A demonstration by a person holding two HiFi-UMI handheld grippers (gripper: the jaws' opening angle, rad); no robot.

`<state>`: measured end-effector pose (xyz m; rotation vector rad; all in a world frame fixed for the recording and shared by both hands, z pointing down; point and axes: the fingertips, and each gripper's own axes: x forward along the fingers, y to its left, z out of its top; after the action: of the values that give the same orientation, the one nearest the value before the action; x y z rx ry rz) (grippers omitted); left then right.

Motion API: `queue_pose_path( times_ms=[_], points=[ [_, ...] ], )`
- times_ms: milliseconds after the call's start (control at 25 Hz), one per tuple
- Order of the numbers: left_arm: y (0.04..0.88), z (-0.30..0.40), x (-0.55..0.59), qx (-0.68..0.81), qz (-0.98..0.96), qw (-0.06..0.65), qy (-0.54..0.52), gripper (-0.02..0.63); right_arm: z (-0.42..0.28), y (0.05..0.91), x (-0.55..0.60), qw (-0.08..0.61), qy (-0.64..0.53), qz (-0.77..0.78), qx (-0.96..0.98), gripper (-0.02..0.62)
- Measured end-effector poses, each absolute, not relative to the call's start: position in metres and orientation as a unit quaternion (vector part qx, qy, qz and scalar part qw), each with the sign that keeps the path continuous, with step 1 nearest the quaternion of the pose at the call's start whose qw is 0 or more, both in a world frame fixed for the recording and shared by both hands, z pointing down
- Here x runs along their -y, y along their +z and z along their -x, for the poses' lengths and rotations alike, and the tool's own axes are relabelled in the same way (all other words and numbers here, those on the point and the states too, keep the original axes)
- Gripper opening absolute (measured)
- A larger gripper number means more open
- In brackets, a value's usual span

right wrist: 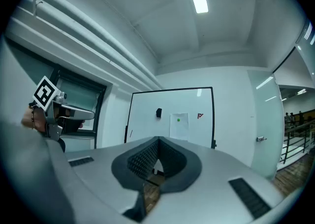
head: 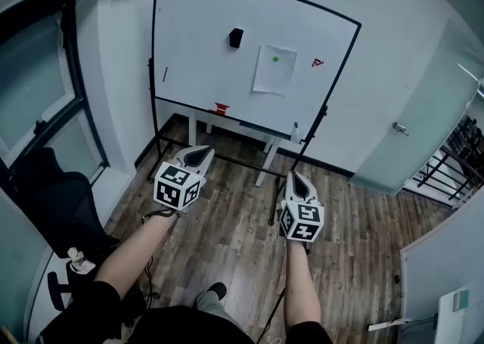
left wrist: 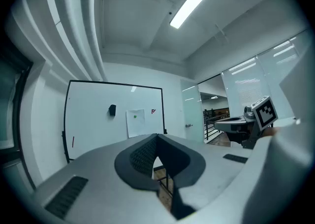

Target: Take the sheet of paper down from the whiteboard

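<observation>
Closest to me, my two forearms reached forward over the wood floor (head: 227,237). Each hand carried a gripper held level and aimed at the board. The left gripper (head: 198,156) had its jaws pressed together, tips meeting, with nothing between them. The right gripper (head: 297,181) was pressed together too, and empty. They sat side by side with a gap between them. A dark chair (head: 53,199) stood off to my left, below a window (head: 30,93).

Past the grippers, the black stand (head: 274,199) of the board (head: 197,40) rested on the floor. Both grippers were well short of the board and touched nothing. On the ledge along the board's lower edge lay a small red thing (head: 221,108). A small bottle (head: 295,133) stood near the ledge's right end.

On the board's face, the paper (head: 274,74) hung upright, right of centre. A green magnet (head: 275,58) pinned it near its top edge. A black block (head: 236,38) sat up and to the left of the paper, apart from it. A small red mark (head: 318,63) lay near the paper's right side. A thin red stroke (head: 165,74) showed near the board's left edge.

Farthest off, at the right, a frosted door (head: 431,108) stood in the wall.
</observation>
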<state>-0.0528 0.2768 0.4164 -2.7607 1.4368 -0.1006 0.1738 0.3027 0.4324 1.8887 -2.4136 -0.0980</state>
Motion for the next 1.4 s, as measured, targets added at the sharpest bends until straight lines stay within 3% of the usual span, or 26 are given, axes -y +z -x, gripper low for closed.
queue_pose_path(
  times_ms=[1040, 1400],
  points=[
    [0.420, -0.009, -0.022, -0.469, 0.883, -0.006, -0.016, 0.021, -0.217, 0.441, -0.059, 0.041, -0.017, -0.589, 0.807, 0.025],
    [0.419, -0.012, 0.120, -0.445, 0.895, -0.003, -0.011, 0.021, -0.206, 0.437, 0.079, 0.040, -0.025, -0.600, 0.799, 0.023]
  ],
)
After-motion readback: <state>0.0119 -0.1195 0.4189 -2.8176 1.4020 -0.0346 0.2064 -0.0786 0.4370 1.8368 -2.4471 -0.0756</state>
